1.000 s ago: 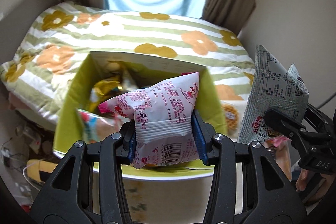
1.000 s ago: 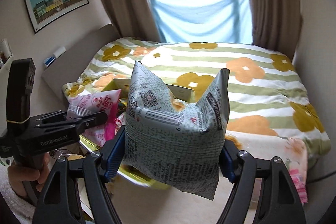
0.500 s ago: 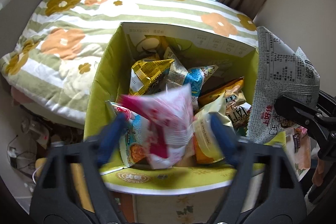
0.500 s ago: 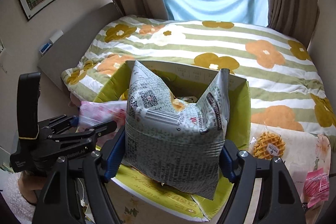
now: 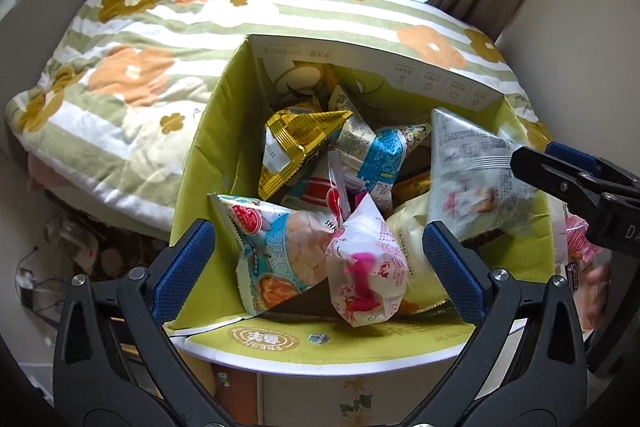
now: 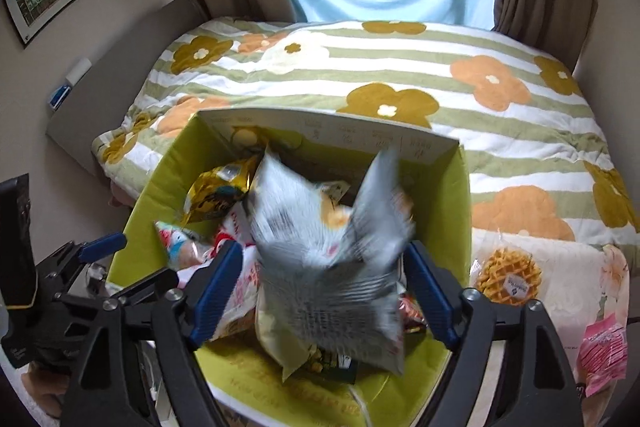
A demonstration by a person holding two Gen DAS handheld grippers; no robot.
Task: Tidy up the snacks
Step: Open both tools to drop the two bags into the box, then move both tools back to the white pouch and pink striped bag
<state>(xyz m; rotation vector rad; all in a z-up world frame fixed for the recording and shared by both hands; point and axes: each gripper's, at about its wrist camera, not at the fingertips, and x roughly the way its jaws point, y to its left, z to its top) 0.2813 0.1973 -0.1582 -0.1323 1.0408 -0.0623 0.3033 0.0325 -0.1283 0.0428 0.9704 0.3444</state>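
Over the green box (image 5: 208, 155) beside the bed (image 6: 400, 67), your left tool (image 5: 320, 259) was spread wide, its pink snack packet (image 5: 366, 267) lying loose on the pile inside. Your right tool (image 6: 324, 291) was opening, pads clear of the blurred grey packet (image 6: 332, 267) between them above the box.

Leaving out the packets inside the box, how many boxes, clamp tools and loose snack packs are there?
Boxes: 1, the green box.
Clamp tools: 2, the left gripper, open; the right gripper, jaws opening, with the grey packet between them.
Loose snack packs beside the box: 2, the waffle pack and the pink pack.
Total: 5.
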